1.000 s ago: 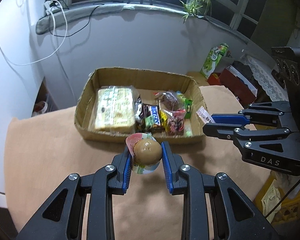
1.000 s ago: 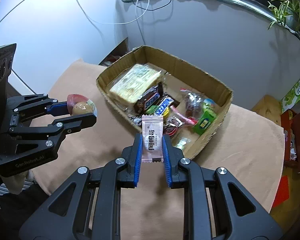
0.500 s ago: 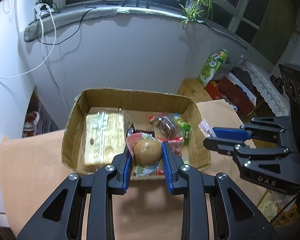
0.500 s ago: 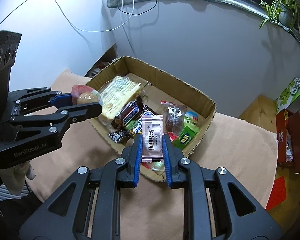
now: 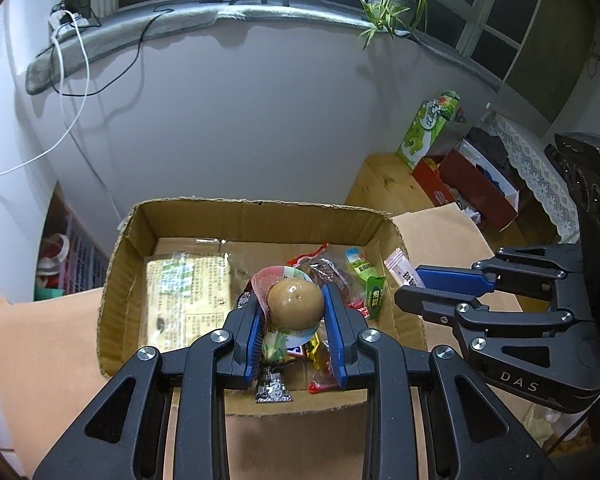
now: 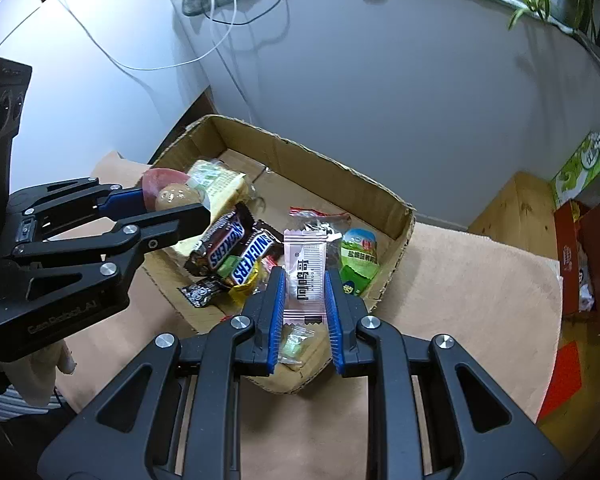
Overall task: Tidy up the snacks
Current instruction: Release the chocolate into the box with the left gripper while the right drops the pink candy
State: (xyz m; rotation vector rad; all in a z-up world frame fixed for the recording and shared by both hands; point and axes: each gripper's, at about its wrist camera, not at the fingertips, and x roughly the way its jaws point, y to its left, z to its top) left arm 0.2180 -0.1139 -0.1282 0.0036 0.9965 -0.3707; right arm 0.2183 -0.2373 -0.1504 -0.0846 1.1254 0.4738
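A cardboard box [image 5: 260,216] [image 6: 312,152] sits on the tan cloth, with several snacks in it: a large pale cracker pack [image 5: 188,300], Snickers bars [image 6: 228,240] and a green packet [image 6: 358,258]. My left gripper [image 5: 294,308] is shut on a packaged brown egg [image 5: 294,300] and holds it above the box's middle; it also shows in the right wrist view [image 6: 172,204]. My right gripper [image 6: 304,292] is shut on a white-pink sachet [image 6: 304,276] above the box's near right part; this gripper shows in the left wrist view [image 5: 420,284].
A grey wall stands right behind the box. A wooden stool [image 5: 388,184] with a green carton [image 5: 428,124] and a red box [image 5: 468,184] stands to the right. White cables [image 5: 72,92] hang at the left. The tan cloth [image 6: 480,308] covers the table.
Both grippers have moved forward with their snacks, from in front of the box to above its inside. Both stay shut.
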